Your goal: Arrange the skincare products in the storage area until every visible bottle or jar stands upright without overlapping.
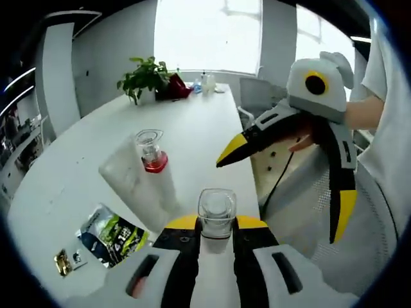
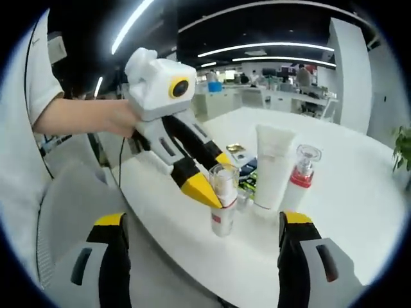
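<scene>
A small bottle with a clear cap [image 1: 216, 206] stands between my left gripper's [image 1: 217, 223] yellow-tipped jaws, which are shut on it. The right gripper view has this bottle [image 2: 222, 208] resting on the white table [image 2: 347, 192] near its edge, with the left gripper [image 2: 205, 188] reaching in from the left in a person's hand. Behind it a white tube [image 2: 272, 168] stands cap down beside a red-banded bottle with a clear cap [image 2: 300, 172]. My right gripper [image 2: 202, 221] is open wide, low in front of the table edge. In the left gripper view the right gripper [image 1: 288, 185] hangs off the table's right side.
A green-and-dark sachet [image 1: 113, 235] and a small gold packet [image 1: 63, 262] lie at the table's left. A potted plant [image 1: 144, 77], a red item [image 1: 177, 86] and small bottles [image 1: 205, 82] sit at the far end. A mesh chair [image 1: 302, 212] stands beside the table's right edge.
</scene>
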Demonstrator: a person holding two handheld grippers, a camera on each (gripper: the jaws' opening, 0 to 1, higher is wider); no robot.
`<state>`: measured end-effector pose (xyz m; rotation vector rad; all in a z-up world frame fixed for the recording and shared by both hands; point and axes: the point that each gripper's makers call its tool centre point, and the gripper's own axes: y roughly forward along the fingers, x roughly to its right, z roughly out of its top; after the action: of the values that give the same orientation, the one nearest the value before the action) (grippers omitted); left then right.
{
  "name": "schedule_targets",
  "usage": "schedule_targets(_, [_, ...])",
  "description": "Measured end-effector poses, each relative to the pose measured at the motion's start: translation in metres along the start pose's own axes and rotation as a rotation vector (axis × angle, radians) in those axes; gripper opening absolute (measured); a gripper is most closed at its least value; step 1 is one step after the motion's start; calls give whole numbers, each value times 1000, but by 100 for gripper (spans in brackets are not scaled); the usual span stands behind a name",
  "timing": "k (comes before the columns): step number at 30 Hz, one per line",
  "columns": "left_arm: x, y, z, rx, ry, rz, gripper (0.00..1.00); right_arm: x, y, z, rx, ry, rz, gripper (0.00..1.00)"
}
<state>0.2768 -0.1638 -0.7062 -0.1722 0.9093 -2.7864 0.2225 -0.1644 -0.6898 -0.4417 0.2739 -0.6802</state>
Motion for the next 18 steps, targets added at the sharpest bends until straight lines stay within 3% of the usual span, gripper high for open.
schedule_targets(18, [-36,41,-13,30,9,45,23,6,1,-6,-26,42,-27,99])
